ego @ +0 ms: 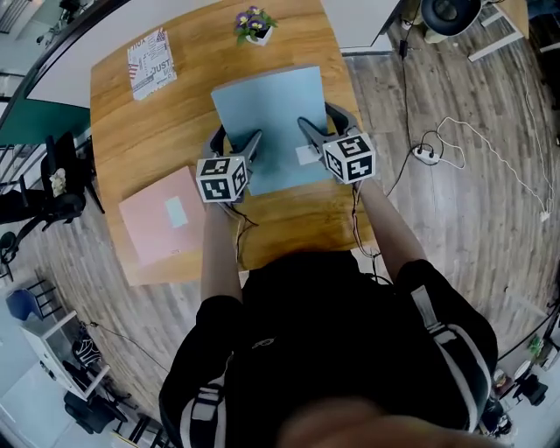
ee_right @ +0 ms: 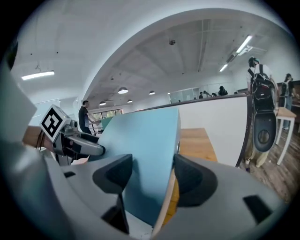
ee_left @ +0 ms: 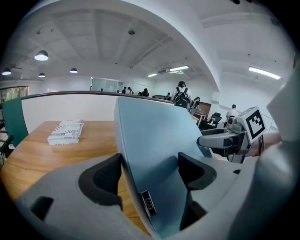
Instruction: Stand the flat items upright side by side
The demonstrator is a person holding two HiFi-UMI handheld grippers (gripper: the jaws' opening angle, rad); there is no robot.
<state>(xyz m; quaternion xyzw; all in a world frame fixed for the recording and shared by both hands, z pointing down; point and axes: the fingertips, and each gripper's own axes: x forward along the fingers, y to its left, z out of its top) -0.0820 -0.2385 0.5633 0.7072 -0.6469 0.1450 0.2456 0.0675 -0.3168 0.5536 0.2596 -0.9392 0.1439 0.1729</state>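
A large flat blue book [ego: 271, 122] is held tilted up over the middle of the wooden table [ego: 122, 131]. My left gripper [ego: 236, 144] is shut on its left edge and my right gripper [ego: 322, 122] on its right edge. In the left gripper view the blue book [ee_left: 154, 136] stands between the pads of the left gripper [ee_left: 150, 171], with the right gripper [ee_left: 225, 138] beyond. In the right gripper view the blue book [ee_right: 140, 140] fills the gap of the right gripper [ee_right: 152, 173]. A flat pink book [ego: 162, 214] lies at the table's front left.
A patterned book [ego: 150, 61] lies flat at the far left corner. A small flower pot [ego: 255, 26] stands at the far edge. A black chair [ego: 52, 184] is left of the table; a power strip [ego: 426, 155] and cables lie on the floor to the right.
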